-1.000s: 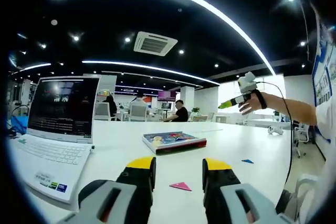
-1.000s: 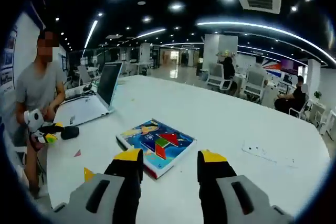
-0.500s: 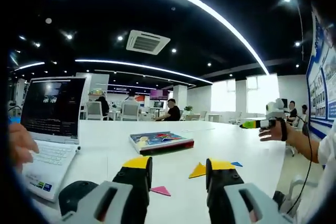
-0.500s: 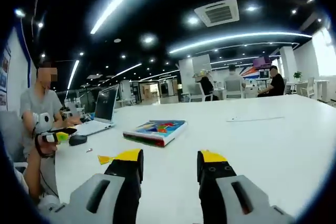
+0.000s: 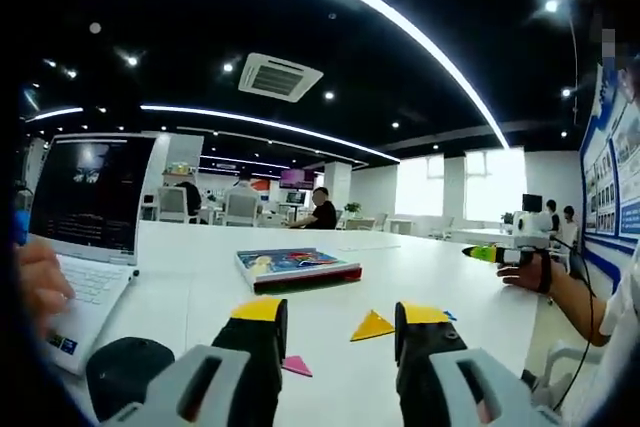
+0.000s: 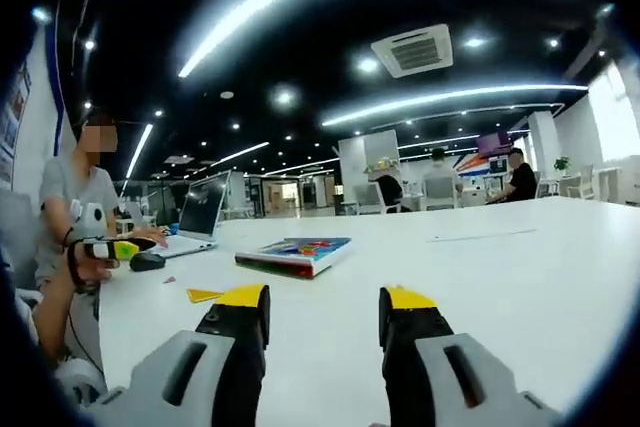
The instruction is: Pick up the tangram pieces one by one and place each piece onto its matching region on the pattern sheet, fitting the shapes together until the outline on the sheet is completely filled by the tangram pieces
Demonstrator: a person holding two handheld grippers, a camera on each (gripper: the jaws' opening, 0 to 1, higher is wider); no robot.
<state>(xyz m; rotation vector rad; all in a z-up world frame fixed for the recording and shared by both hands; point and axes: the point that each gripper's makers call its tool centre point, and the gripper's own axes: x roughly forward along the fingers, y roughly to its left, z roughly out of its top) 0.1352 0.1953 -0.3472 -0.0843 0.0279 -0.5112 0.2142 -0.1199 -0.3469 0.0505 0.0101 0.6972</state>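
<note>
- Left gripper view: a hand (image 5: 40, 282) rests on the white laptop (image 5: 75, 237) at 9 o'clock, with a black mouse (image 5: 128, 375) near 7.
- The left gripper (image 5: 337, 319) rises at 6 o'clock, its jaws spread apart with nothing between them.
- The pattern board (image 5: 297, 267) lies flat on the white table (image 5: 190, 287) just above centre; a pink triangle (image 5: 297, 366) and a yellow triangle (image 5: 372, 326) lie loose between it and the jaws.
- The other gripper shows at 3 o'clock.
- Right gripper view: a seated person (image 6: 75, 207) at 9 o'clock; the board sits left of centre, a yellow piece (image 6: 205, 295) beside the left jaw.
- The right gripper (image 6: 324, 307) at 6 o'clock is likewise released and empty.
</note>
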